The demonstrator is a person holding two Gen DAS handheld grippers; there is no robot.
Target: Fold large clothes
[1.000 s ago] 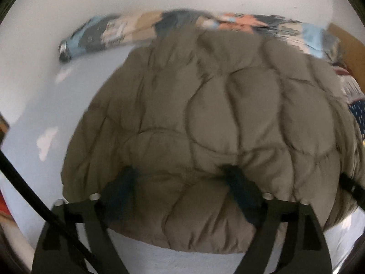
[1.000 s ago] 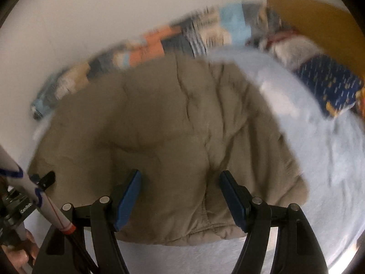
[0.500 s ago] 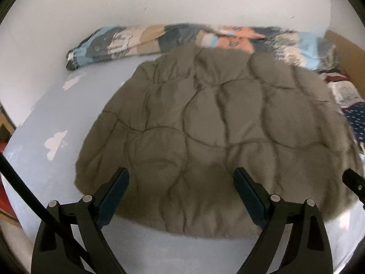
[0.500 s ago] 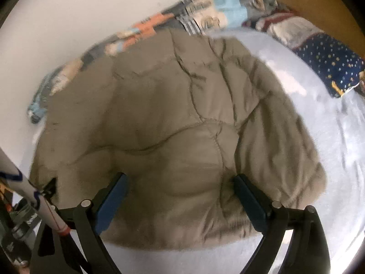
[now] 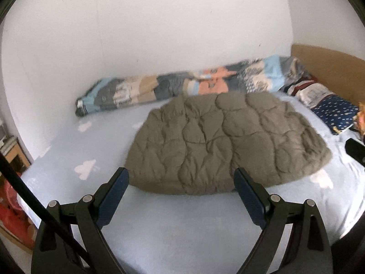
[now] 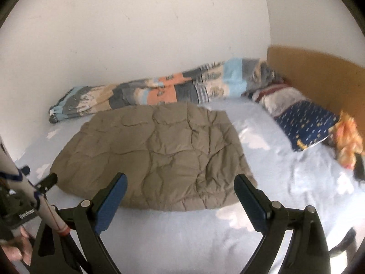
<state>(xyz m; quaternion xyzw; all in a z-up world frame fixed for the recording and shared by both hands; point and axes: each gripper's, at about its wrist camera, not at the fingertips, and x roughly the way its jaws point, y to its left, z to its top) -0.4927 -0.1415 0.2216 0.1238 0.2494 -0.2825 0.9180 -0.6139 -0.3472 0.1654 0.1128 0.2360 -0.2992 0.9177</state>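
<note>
The olive quilted puffer jacket (image 5: 225,141) lies flat as a compact, roughly rectangular bundle in the middle of the pale blue bed sheet (image 5: 178,230), its far edge just beside the rolled patchwork blanket (image 5: 182,84) along the wall. By its look the fold is laid down and this is the release between folds, or possibly the finish (no sleeve or hood shows outside the bundle).

The left gripper (image 5: 181,190) hangs with its jaws wide and nothing between them, the jacket's near hem at twelve o'clock just past its tips. The right gripper (image 6: 180,190) is likewise spread wide and empty, with the jacket at eleven to twelve o'clock. In its view a navy patterned pillow (image 6: 305,125) sits at two o'clock.

If another fold is wanted, the next move calls for both tongs to close on the near hem corners and carry them over together.

The only writing is white lettering on the left device's body (image 6: 26,213), which seems to read "GenRobo", cut off and blurred.
</note>
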